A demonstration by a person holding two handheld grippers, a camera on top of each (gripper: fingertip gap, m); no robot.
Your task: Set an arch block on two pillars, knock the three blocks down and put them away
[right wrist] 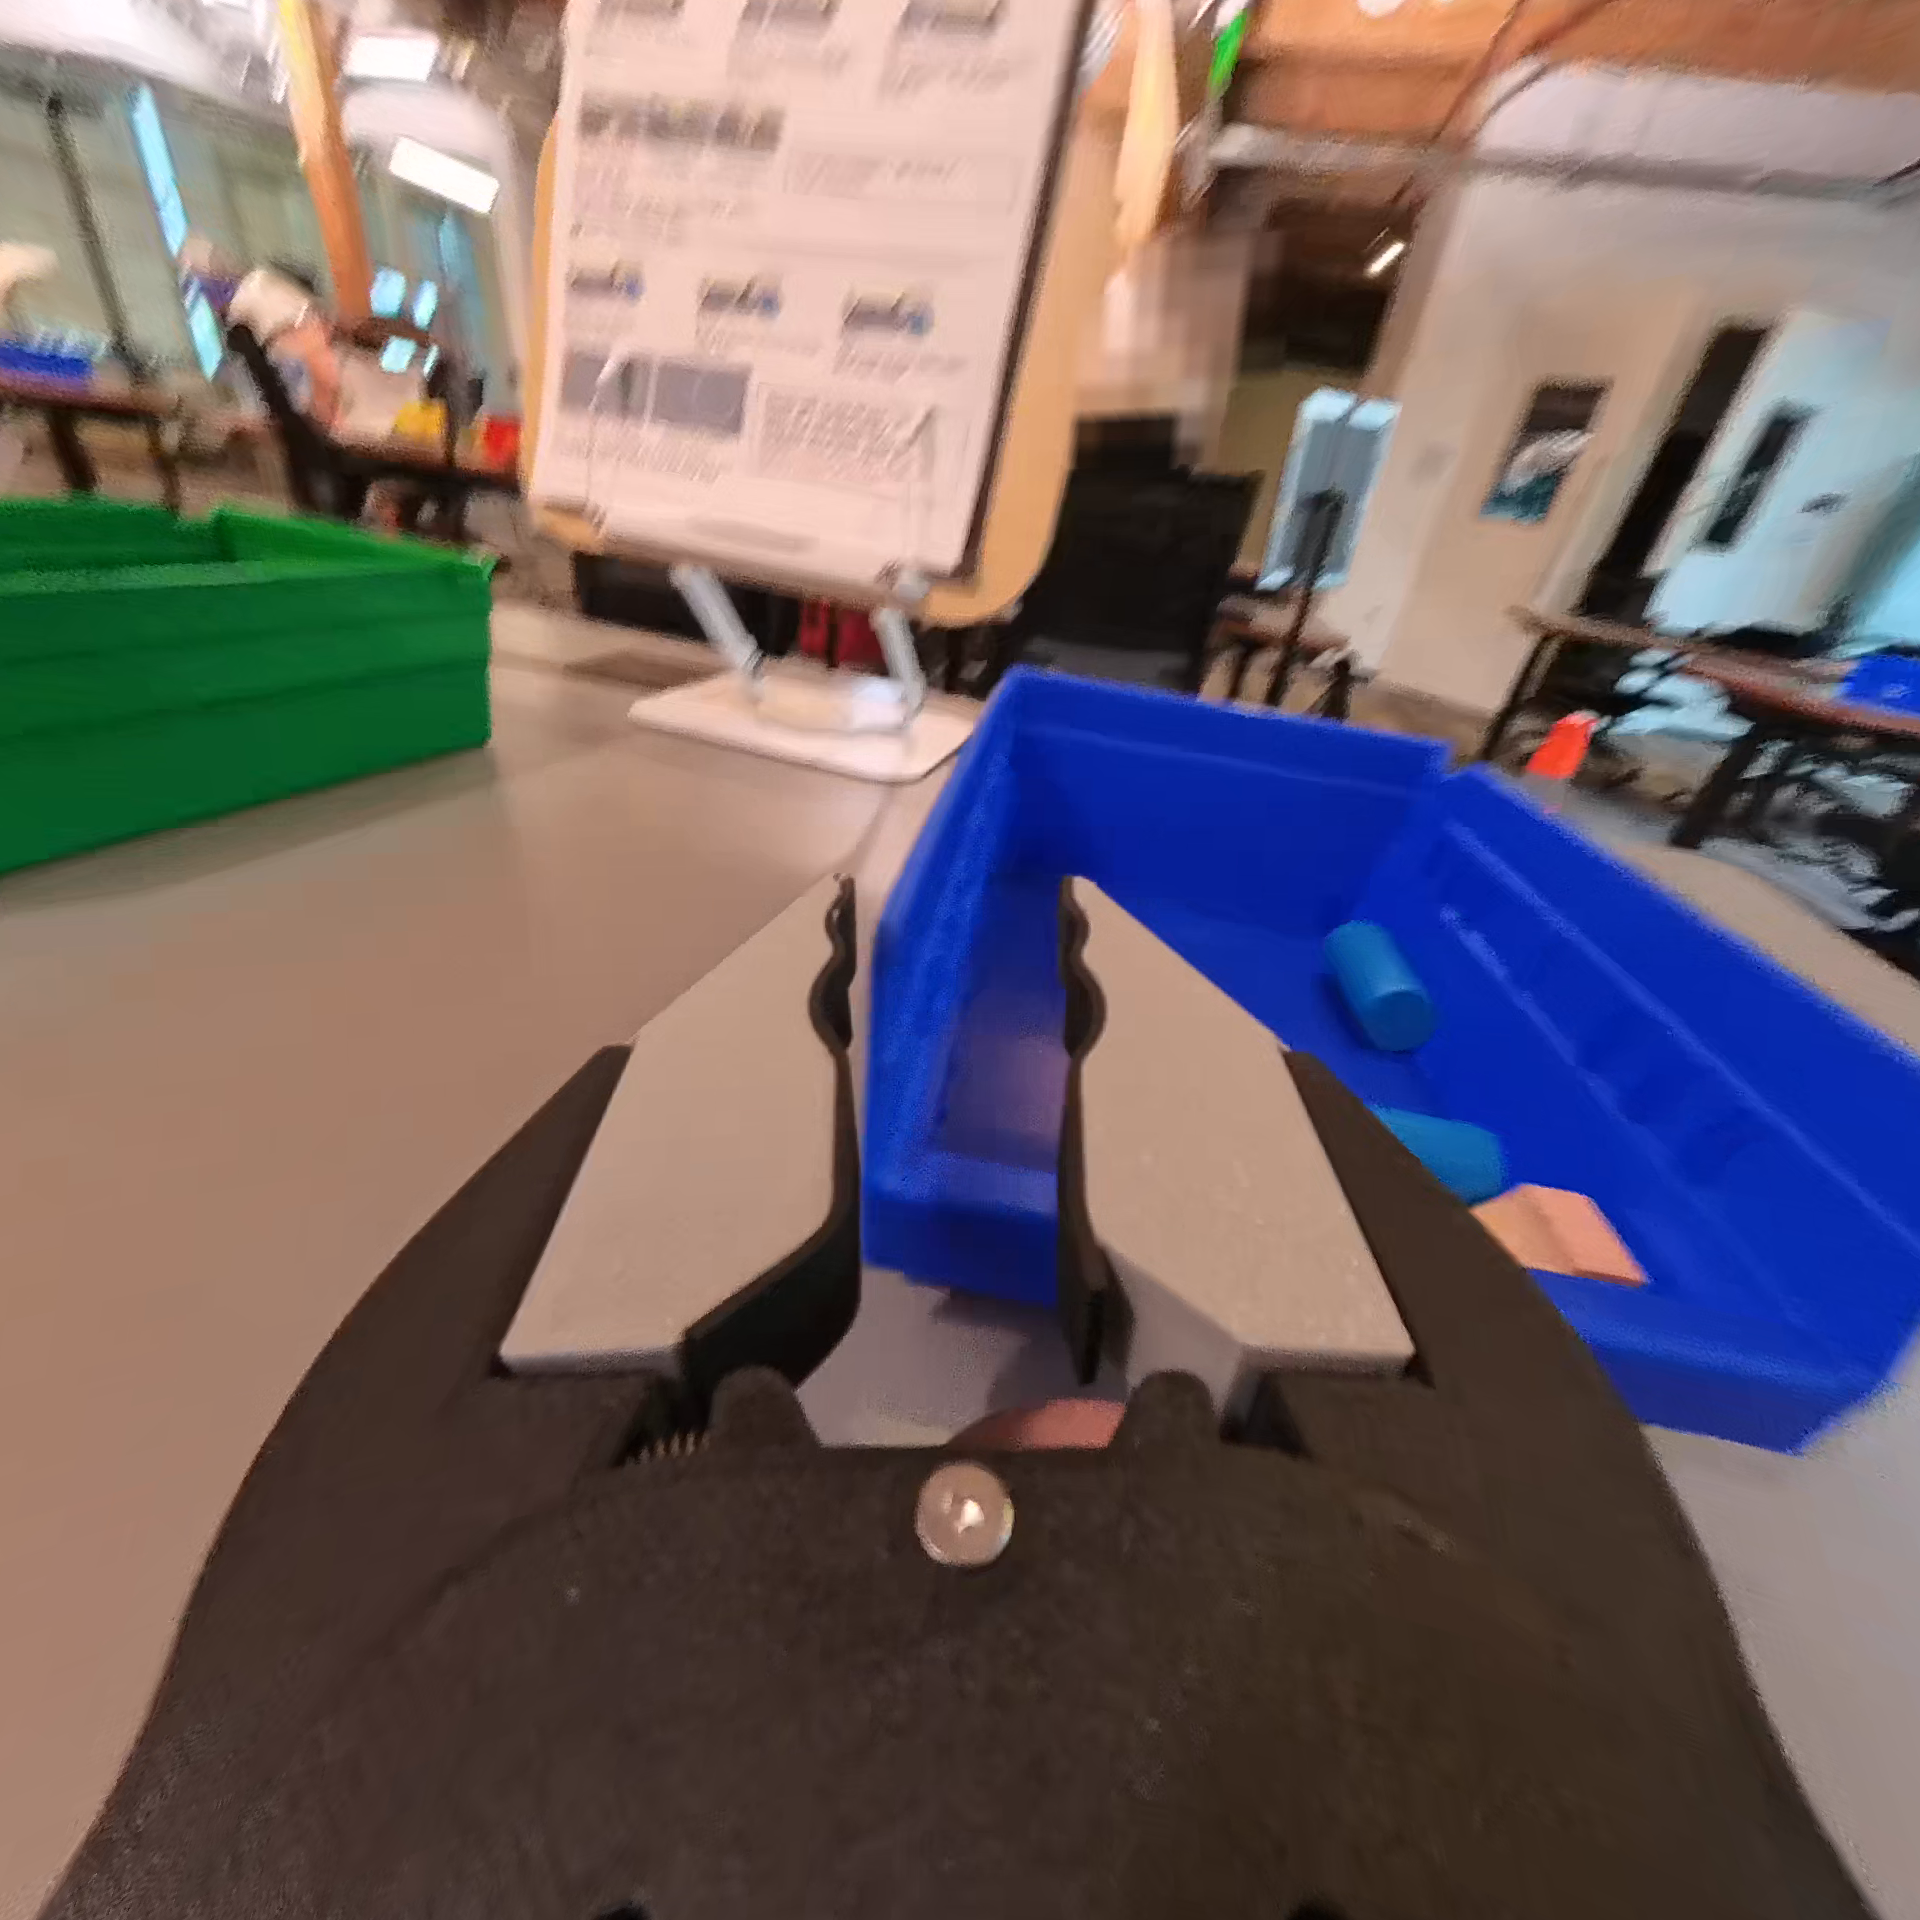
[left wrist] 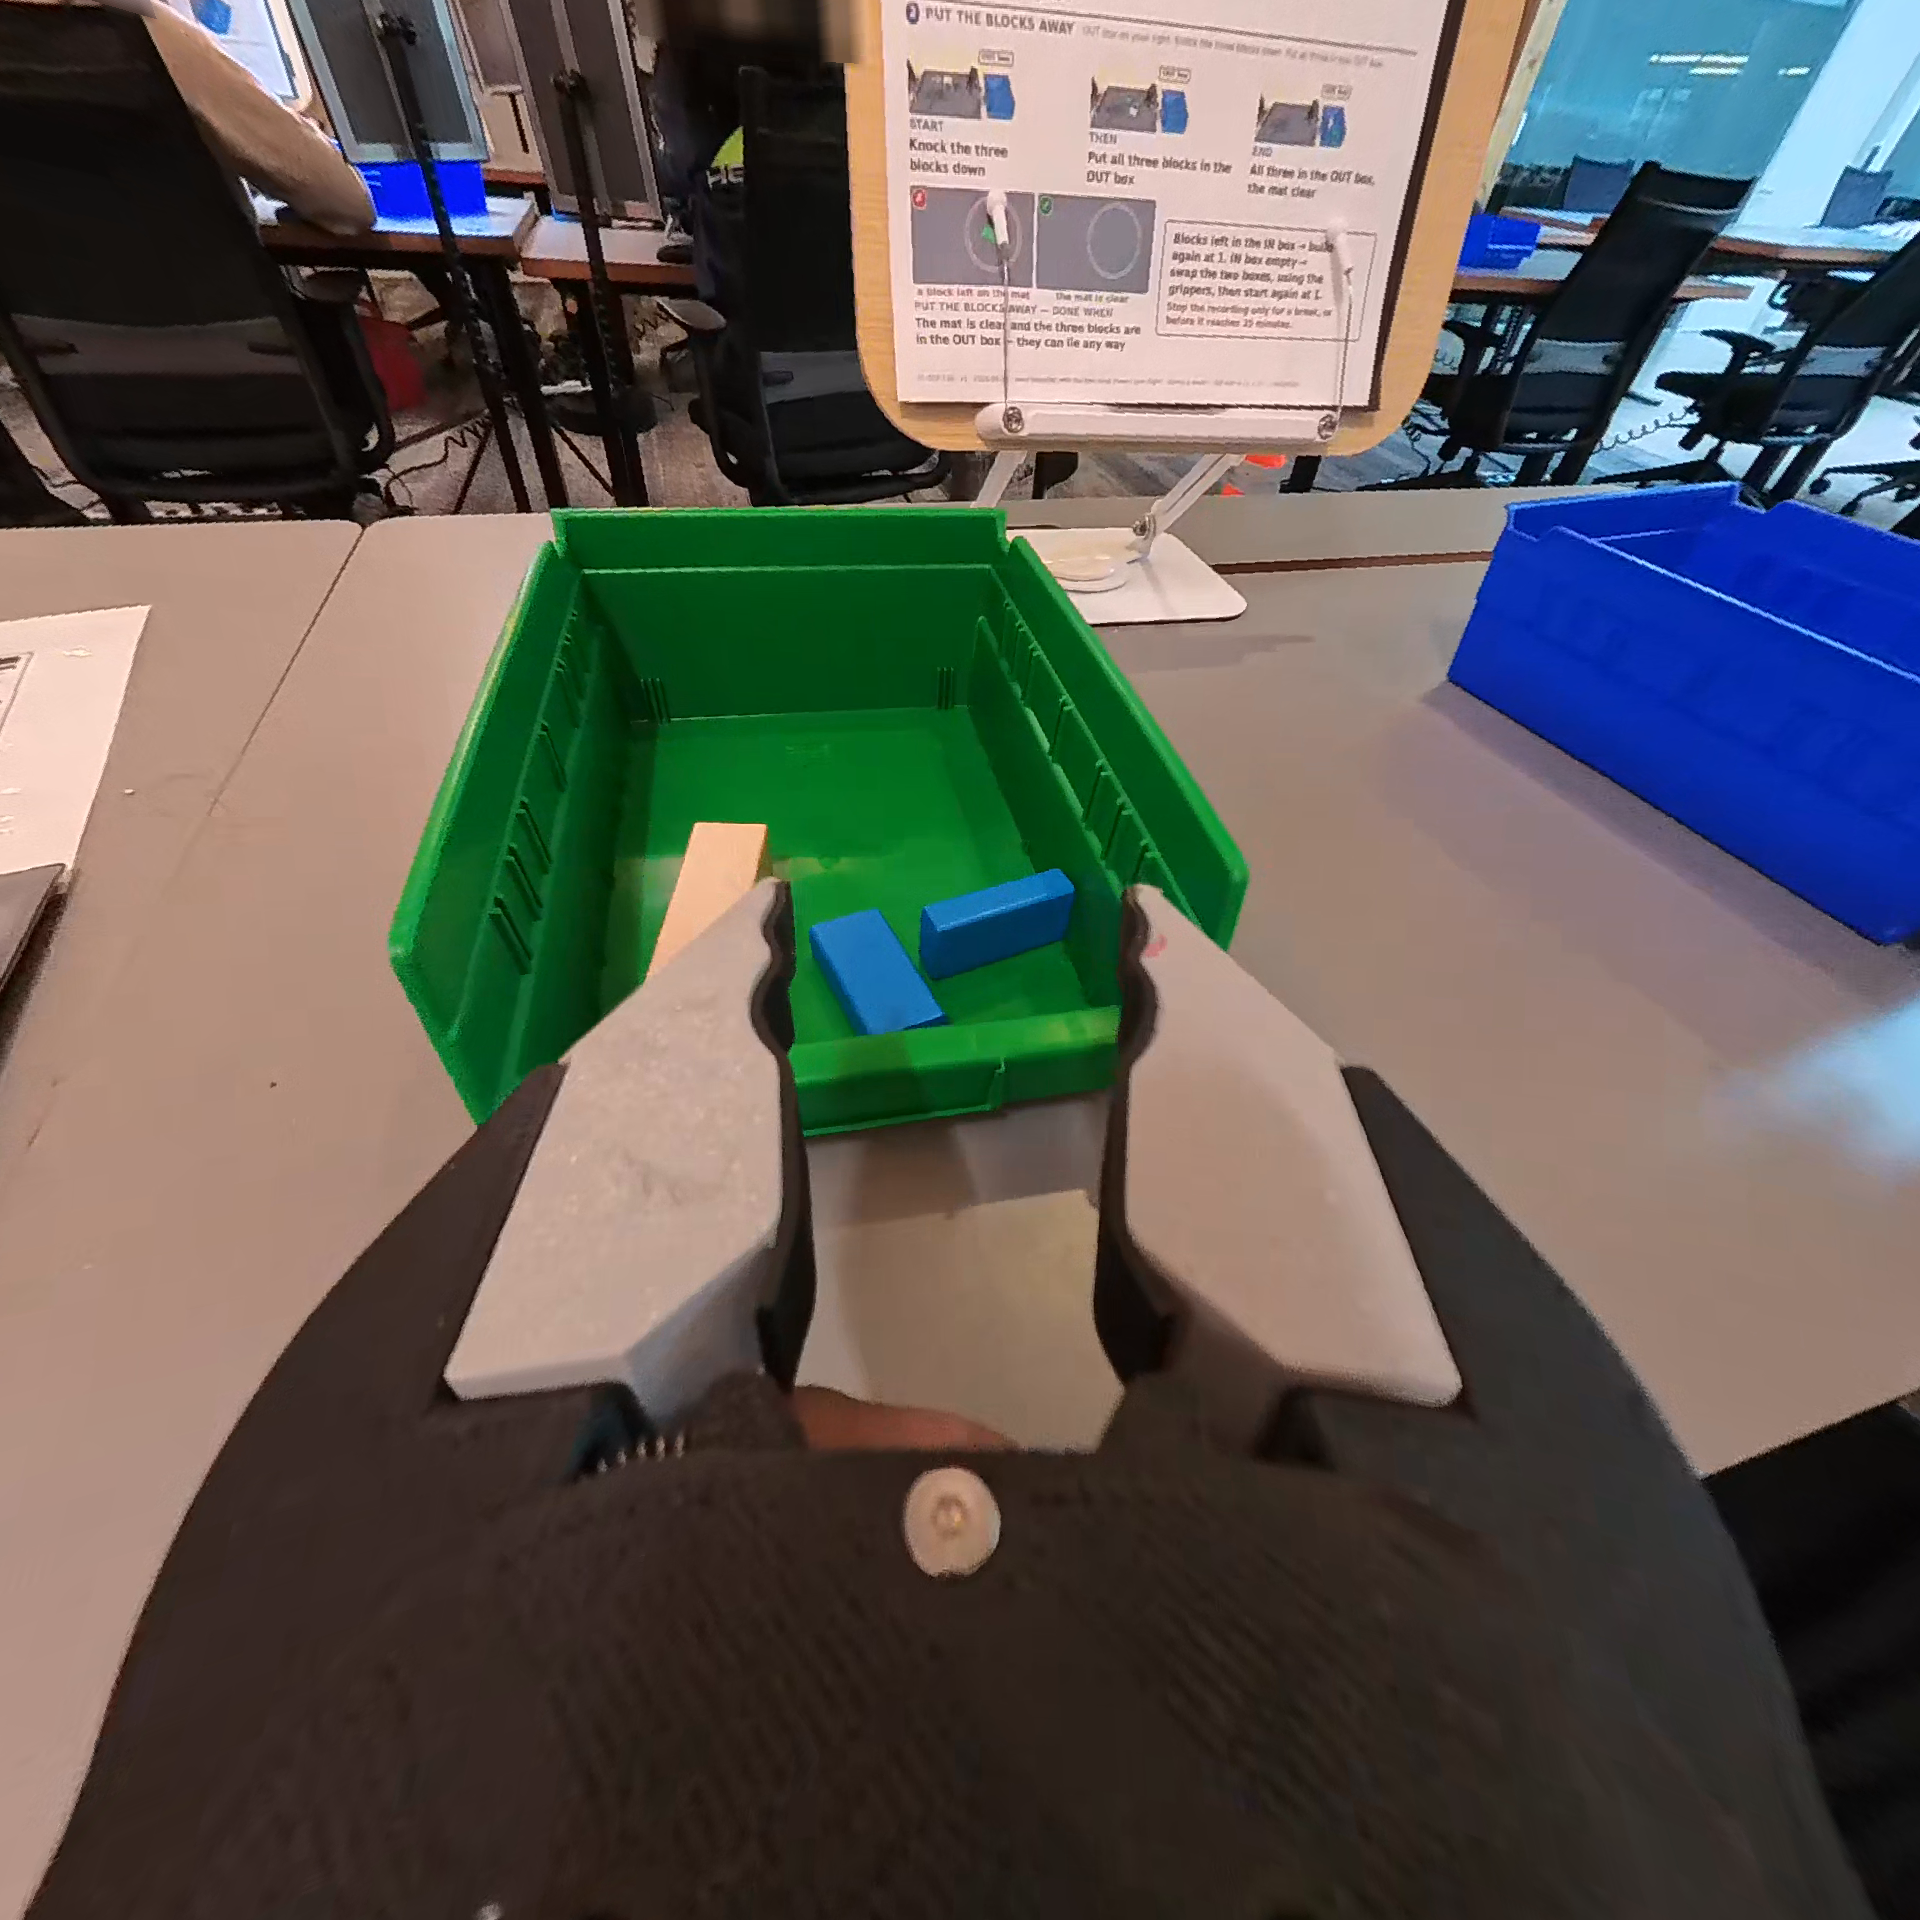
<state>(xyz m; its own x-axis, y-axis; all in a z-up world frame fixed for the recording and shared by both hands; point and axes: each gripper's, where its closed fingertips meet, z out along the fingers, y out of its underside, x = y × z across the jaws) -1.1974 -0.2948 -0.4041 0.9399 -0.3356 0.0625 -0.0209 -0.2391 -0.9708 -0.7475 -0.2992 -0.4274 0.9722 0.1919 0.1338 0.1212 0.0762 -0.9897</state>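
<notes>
Left hand-held gripper [left wrist: 954,914] hovers over near edge of green plastic bin [left wrist: 488,831] on grey table [left wrist: 1403,935], fingers spread wide, nothing between them. In the bin: two blue rectangular blocks [left wrist: 878,971] at near right, touching at a corner; pale wooden block [left wrist: 712,883] at near left, partly hidden behind left finger.

Right hand-held gripper [right wrist: 956,904] straddles left wall of blue plastic bin [right wrist: 1195,769], one finger outside, one inside; contact unclear, picture blurred. Inside: two blue cylinders [right wrist: 1382,987], flat wooden piece [right wrist: 1569,1236].
</notes>
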